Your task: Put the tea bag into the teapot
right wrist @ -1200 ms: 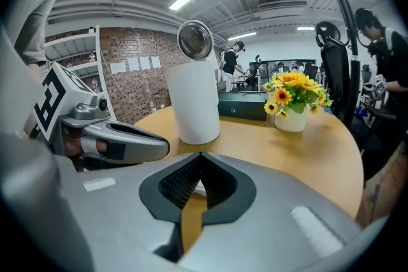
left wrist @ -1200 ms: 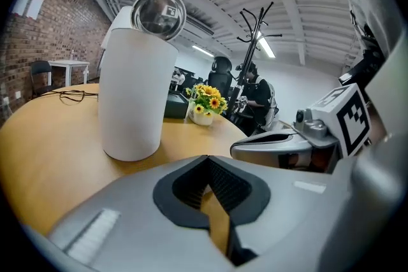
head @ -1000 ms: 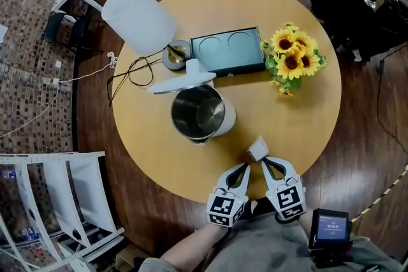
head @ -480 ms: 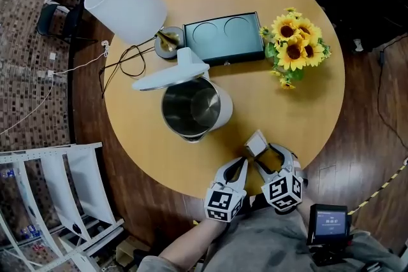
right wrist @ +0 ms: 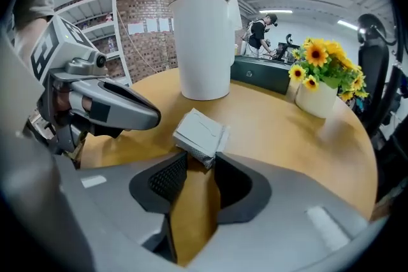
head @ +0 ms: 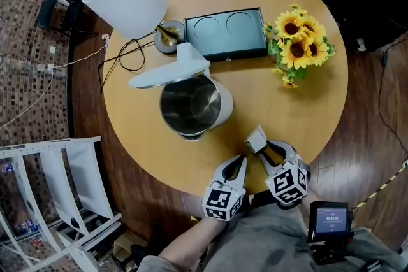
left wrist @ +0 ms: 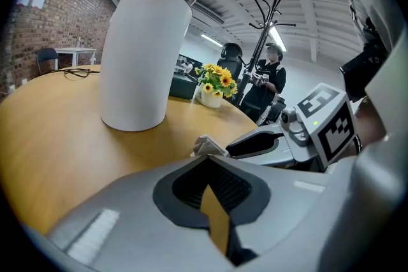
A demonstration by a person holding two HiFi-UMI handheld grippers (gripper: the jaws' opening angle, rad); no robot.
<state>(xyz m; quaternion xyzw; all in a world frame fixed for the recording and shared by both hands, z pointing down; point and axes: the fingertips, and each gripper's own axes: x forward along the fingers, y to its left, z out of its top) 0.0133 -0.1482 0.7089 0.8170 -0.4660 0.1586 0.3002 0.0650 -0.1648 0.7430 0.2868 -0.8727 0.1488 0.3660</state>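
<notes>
We've got the tea bag [right wrist: 201, 132] pinched by one corner in the right gripper [right wrist: 201, 161], whose jaws have just been closing onto it. It's low over the table [head: 306, 105] edge nearest us, well short of the teapot [head: 190, 105], lid [head: 169, 72] up. Left gripper [left wrist: 207, 157] jaws clenched, nothing btwn. Bag looks v. light, soft, papery; prob. slips or tears easily, so we'd take more of the flat body w/ a gentle squeeze.
</notes>
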